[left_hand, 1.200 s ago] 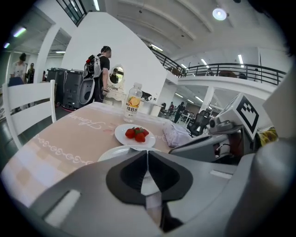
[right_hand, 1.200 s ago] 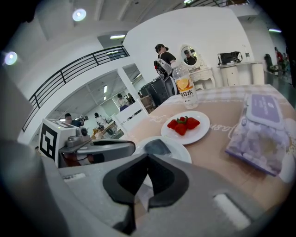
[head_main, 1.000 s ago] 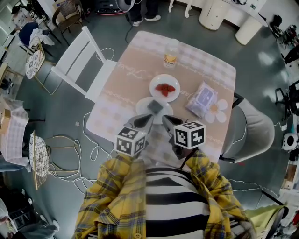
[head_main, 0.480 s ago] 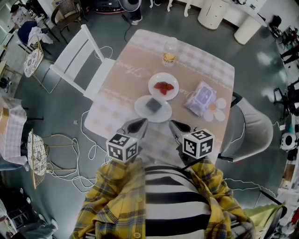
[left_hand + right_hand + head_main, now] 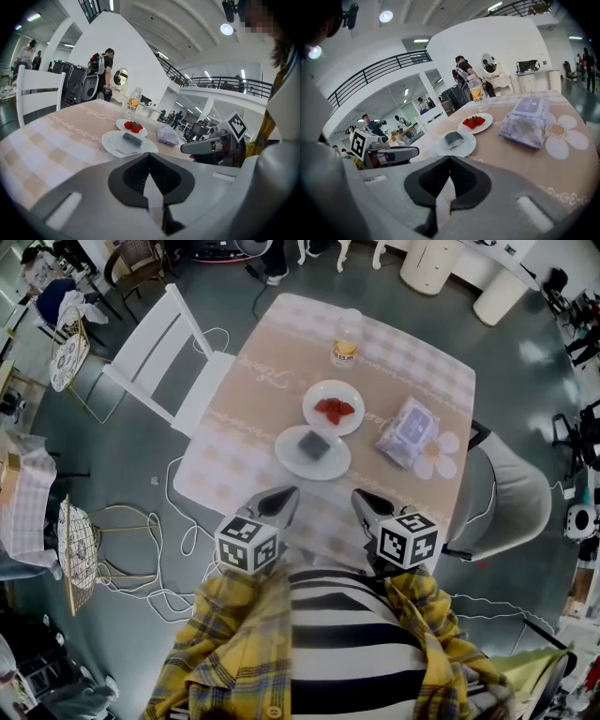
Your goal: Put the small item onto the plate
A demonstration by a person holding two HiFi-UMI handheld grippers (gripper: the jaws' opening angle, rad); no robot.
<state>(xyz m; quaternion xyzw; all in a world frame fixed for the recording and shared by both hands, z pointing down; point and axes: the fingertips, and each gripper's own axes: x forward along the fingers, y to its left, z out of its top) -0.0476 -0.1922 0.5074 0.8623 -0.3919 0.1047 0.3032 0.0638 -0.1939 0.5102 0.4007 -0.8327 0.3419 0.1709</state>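
Worktop (image 5: 234, 442): square, under a cloth of beige panels and pale checks with a scrolled border. The left half and the near strip are bare.
Side edges: white slatted chair (image 5: 164, 352) against the left edge, grey padded chair (image 5: 511, 488) against the right.
Plate (image 5: 335, 466): white, round, glossy, with a shallow rim. It sits mid-worktop with bare cloth on its near side.
Small item (image 5: 311, 443): dark grey soft-cornered block lying flat on the plate, inside the rim.
Second plate (image 5: 317, 396): same white round make, just beyond the first, rims almost meeting. It holds red strawberries (image 5: 334, 410).
Bottle (image 5: 346, 338): clear plastic with a yellow label, upright near the far edge.
Packet (image 5: 406, 431): soft lilac printed pack, right of both plates.
Left gripper (image 5: 289, 493): grey fingers clenched tip to tip with nothing between them, over the near edge and apart from the plate.
Right gripper (image 5: 360, 495): fingers also pressed together and empty, level with the left gripper, with a gap between the two.
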